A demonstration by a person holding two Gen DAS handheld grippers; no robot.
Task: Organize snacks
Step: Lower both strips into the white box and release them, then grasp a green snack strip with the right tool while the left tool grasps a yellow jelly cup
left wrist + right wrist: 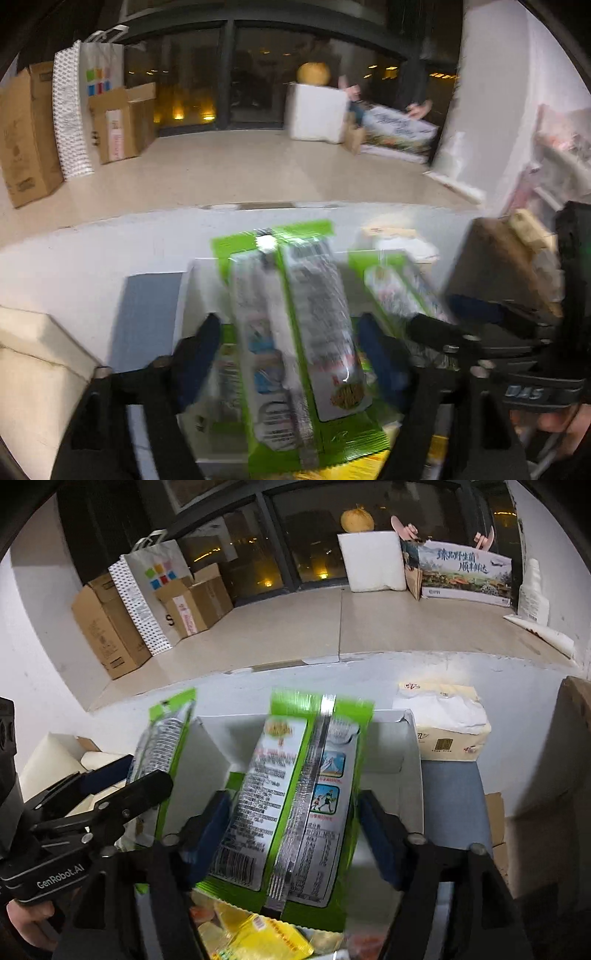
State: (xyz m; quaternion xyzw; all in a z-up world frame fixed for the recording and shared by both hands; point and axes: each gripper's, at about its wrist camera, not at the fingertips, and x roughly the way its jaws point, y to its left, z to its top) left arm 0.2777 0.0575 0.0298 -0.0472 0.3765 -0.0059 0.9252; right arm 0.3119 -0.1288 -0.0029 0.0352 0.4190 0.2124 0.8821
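Note:
My left gripper (291,347) is shut on a green and silver snack packet (291,332) and holds it upright over the white cardboard box (207,273). My right gripper (291,819) is shut on a second green and silver snack packet (295,797) above the same white box (410,746). The right gripper (436,325) shows at the right of the left wrist view with its packet (399,288). The left gripper (122,790) shows at the left of the right wrist view with its packet (162,738). Yellow snack packets (266,938) lie below.
A tissue pack (443,720) lies behind the box on the white ledge (236,686). A brown box (498,266) stands at the right. Beyond, on the beige floor (295,627), stand cardboard boxes (107,627), a paper bag (155,587), a white foam box (373,561) and a printed carton (465,576).

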